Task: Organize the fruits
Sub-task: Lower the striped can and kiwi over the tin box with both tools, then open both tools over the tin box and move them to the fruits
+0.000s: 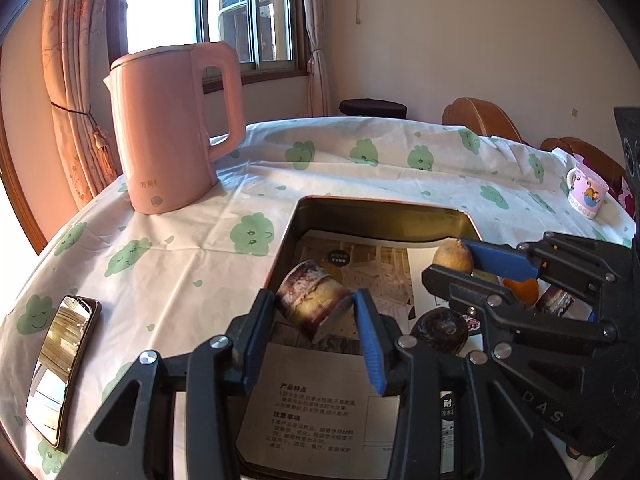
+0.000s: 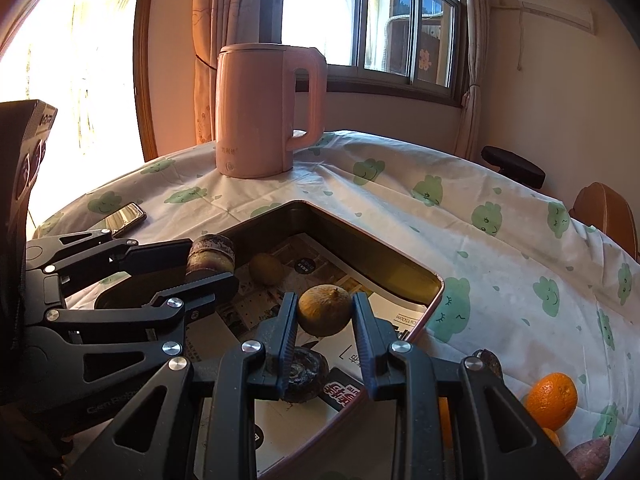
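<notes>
Both tongs are loaded over the tin tray [image 2: 434,294]: left tongs [image 1: 316,312] clamp the sugarcane chunk [image 1: 310,304] across its length, right tongs [image 2: 325,312] pinch the brown round fruit [image 2: 325,310], each hanging just above the paper liner.

One kettle [image 2: 269,112], one phone [image 1: 64,364], one mug [image 1: 586,192].

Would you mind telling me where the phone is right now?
The phone lies flat on the tablecloth at the left of the left wrist view, left of the tray and nearer the camera than the pink kettle.
</notes>
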Action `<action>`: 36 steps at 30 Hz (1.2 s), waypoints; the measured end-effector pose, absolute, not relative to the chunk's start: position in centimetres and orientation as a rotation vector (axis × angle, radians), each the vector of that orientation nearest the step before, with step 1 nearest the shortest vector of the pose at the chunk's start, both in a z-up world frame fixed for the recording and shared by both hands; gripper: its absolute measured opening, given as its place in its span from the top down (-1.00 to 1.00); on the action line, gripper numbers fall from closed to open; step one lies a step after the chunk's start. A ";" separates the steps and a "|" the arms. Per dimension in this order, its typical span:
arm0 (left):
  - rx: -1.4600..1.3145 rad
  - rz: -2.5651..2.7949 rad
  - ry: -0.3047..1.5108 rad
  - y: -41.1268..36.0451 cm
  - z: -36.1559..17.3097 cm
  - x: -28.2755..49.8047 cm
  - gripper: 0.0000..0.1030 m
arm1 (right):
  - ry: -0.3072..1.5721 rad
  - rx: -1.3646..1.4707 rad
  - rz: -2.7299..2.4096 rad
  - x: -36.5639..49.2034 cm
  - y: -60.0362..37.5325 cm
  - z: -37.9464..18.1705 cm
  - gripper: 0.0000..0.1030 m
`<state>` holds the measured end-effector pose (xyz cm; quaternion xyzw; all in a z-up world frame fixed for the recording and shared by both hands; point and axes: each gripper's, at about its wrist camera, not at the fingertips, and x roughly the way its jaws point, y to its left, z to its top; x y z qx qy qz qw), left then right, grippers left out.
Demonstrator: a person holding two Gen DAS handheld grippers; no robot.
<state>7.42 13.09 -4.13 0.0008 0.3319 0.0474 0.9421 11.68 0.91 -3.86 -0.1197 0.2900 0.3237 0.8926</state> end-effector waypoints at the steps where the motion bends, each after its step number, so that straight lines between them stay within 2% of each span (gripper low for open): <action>1: 0.005 0.099 0.676 13.0 -4.1 7.4 0.16 | 0.605 -0.247 0.671 11.7 0.9 -3.9 0.43; 5: 0.022 0.114 0.666 12.7 -4.0 7.3 0.16 | 0.611 -0.245 0.661 11.9 0.9 -3.9 0.40; 7: 0.017 0.116 0.656 12.8 -3.9 7.0 0.15 | 0.608 -0.236 0.642 12.0 0.7 -3.9 0.26; 9: -0.004 0.114 0.639 12.9 -3.7 6.6 0.07 | 0.602 -0.213 0.620 12.0 0.0 -3.7 -0.01; 10: -0.011 0.114 0.630 12.9 -3.5 6.3 -0.09 | 0.596 -0.203 0.616 12.0 -0.5 -3.6 -0.05; 11: -0.016 0.119 0.615 12.9 -3.3 5.9 -0.35 | 0.587 -0.198 0.614 11.8 -1.0 -3.4 -0.08; 13: -0.022 0.114 0.569 12.5 -2.6 5.0 -0.64 | 0.561 -0.195 0.606 11.2 -2.4 -2.7 -0.14; 19: -0.010 0.058 0.505 9.7 -0.7 3.9 -0.67 | 0.500 -0.194 0.512 9.1 -9.2 -0.8 -0.36; 27: 0.020 -0.022 0.511 4.4 -0.7 4.2 -0.67 | 0.516 -0.142 0.299 8.7 -18.7 -1.0 -0.38; 36: 0.089 -0.089 0.560 -1.2 -2.1 5.0 -0.67 | 0.544 -0.081 0.252 9.0 -22.2 -2.1 -0.39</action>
